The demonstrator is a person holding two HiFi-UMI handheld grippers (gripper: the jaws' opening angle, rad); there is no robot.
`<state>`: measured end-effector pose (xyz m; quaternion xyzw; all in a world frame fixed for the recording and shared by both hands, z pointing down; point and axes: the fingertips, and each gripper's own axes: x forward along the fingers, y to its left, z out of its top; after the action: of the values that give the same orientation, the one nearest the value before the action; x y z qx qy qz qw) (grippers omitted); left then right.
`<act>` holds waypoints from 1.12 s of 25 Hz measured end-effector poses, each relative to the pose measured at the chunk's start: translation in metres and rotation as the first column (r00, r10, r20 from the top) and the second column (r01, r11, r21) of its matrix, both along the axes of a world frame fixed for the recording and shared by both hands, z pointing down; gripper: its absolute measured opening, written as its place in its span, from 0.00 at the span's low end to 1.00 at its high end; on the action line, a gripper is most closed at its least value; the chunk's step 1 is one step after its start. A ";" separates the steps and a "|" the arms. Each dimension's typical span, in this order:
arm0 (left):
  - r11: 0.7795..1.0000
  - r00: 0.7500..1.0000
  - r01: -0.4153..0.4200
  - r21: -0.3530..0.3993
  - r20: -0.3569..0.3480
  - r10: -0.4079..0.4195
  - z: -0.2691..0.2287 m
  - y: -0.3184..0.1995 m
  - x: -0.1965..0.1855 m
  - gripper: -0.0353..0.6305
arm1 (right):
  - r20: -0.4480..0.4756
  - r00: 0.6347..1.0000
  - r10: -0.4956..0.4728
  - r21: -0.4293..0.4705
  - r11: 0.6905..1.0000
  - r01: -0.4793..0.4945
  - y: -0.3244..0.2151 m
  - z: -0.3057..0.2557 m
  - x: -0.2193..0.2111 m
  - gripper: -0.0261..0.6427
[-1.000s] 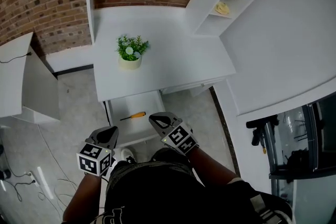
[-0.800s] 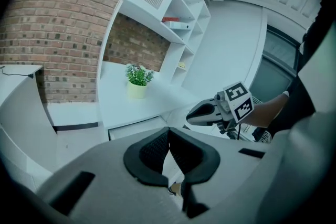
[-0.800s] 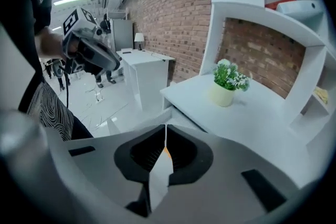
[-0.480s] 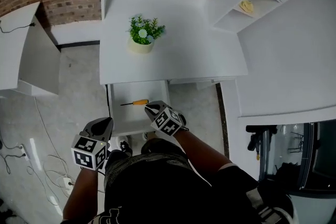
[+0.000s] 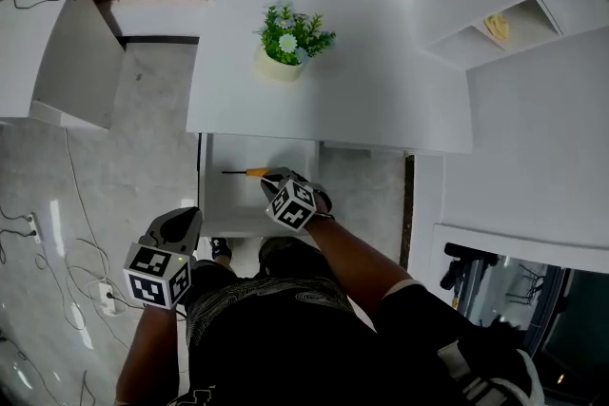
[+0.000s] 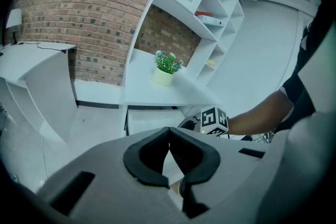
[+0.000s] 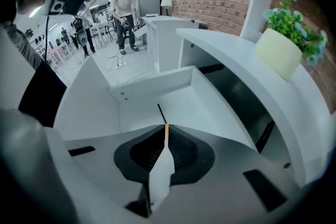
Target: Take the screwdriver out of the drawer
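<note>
The right gripper (image 7: 166, 136) has its fingers (image 7: 185, 153) clenched to a narrow slit, with nothing clamped between the pads. A sliver of orange handle shows through the slit, and the black shaft of the screwdriver (image 7: 160, 113) runs on ahead of the tips. Contact with the handle cannot be confirmed. The screwdriver lies flat on the floor of the pulled-out drawer (image 7: 152, 84), near its back wall, handle end toward the right gripper. In the head view this gripper sits over the drawer, tips just beside the handle. The left gripper (image 6: 169, 134) has its fingers (image 6: 149, 157) clenched tip to tip on nothing. It is held back beside the person's body, above the floor (image 5: 143, 138) and well apart from the drawer. Above the drawer, the white desk (image 5: 381, 100) carries a potted plant (image 5: 282, 62).
</note>
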<state>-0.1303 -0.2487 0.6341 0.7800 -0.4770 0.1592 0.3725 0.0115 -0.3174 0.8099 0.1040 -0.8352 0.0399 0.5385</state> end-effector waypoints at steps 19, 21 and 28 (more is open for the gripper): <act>0.992 0.993 0.115 -0.059 0.001 -0.115 0.020 0.016 0.001 0.08 | -0.188 0.949 -0.251 -0.045 0.968 0.247 -0.004 0.099 -0.009 0.14; 0.990 0.992 0.125 -0.071 0.006 -0.125 0.024 0.020 -0.001 0.08 | -0.189 0.942 -0.277 -0.044 0.961 0.273 -0.007 0.102 -0.014 0.15; 0.979 0.985 0.175 -0.101 0.021 -0.174 0.032 0.026 -0.009 0.08 | -0.210 0.910 -0.357 -0.069 0.934 0.351 -0.008 0.116 -0.020 0.15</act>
<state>-0.1396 -0.2230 0.6657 0.7142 -0.5368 0.1548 0.4217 -0.0084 -0.3255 0.9261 -0.0532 -0.7750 -0.0578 0.6271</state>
